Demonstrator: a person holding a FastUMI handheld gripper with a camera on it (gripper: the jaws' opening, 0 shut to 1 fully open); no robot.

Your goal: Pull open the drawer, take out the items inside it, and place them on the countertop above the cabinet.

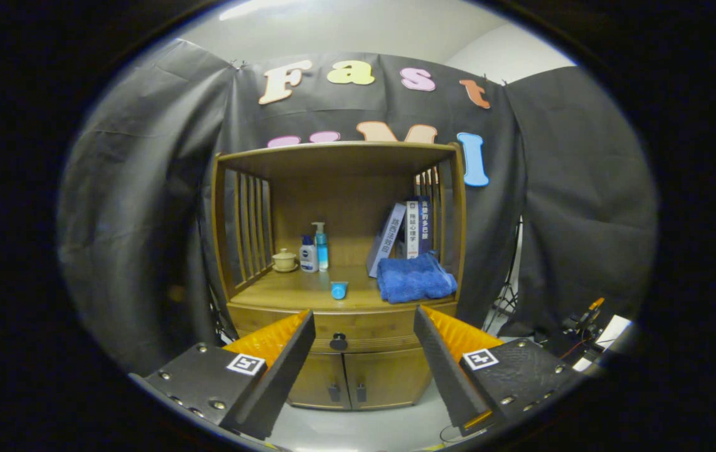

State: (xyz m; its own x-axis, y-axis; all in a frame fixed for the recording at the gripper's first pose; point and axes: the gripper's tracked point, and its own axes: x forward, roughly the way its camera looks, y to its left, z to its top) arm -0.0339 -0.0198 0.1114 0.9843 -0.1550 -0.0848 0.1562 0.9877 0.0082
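Observation:
A wooden cabinet stands ahead of me, its drawer (358, 333) shut, with a dark round knob (338, 342) at its middle. My gripper (364, 326) is open, well short of the cabinet; the knob shows in the gap between the two fingers, nearer the left one. Nothing is between the fingers. Above the drawer lies the wooden countertop (295, 292). The drawer's contents are hidden.
On the countertop sit a small blue cup (339, 289), a folded blue towel (415, 279), leaning books (405, 233), two pump bottles (315, 251) and a lidded tea cup (284, 259). Two small doors (345, 380) sit under the drawer. Cables and gear (583, 323) lie at the right.

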